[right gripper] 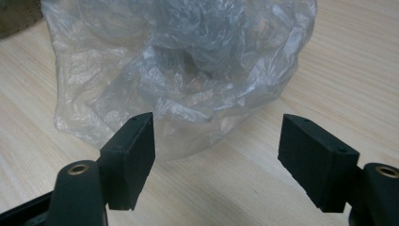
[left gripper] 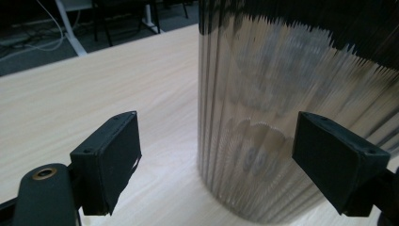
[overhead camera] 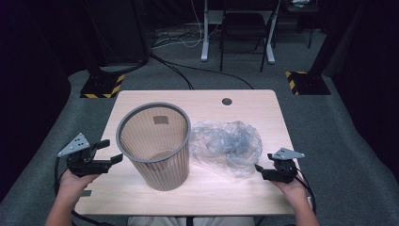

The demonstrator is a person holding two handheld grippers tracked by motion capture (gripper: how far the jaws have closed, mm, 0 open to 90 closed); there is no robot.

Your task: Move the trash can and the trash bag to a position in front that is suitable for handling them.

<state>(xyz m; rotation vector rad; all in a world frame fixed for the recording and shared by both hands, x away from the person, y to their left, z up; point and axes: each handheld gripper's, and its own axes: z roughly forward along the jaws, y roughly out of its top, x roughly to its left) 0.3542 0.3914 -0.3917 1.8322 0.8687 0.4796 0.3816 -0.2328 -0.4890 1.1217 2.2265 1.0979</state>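
- The waste basket [overhead camera: 155, 146], grey with ribbed see-through walls and a darker rim, stands upright on the desk [overhead camera: 244, 188], just in front of the left tool [overhead camera: 113, 151] and between the two tools.
- In the left tool's own view the basket [left gripper: 282, 141] fills the space ahead of the jaws, its foot on the desk [left gripper: 94, 89] just beyond them; the wall is blurred there.
- The left tool is wide open, nothing pressed between its pads; the right-hand jaw in its view lies across the basket wall, but I cannot tell whether it touches.
- A hand [overhead camera: 75, 181] holds the left tool at the desk's left edge, with the jaws pointing at the basket's side below the rim.
- The crumpled clear plastic bag [overhead camera: 226, 146] lies flat on the desk, just ahead of the right tool [overhead camera: 259, 169] and touching or nearly touching the basket's far side from the left tool.
- In the right tool's own view the bag [right gripper: 188, 70] sits just beyond the jaws, its near edge reaching between them low down.
- The right tool [right gripper: 216, 160] is open, pads apart from the plastic, gripping nothing.
- A second hand [overhead camera: 291, 188] holds the right tool near the desk's right front edge.
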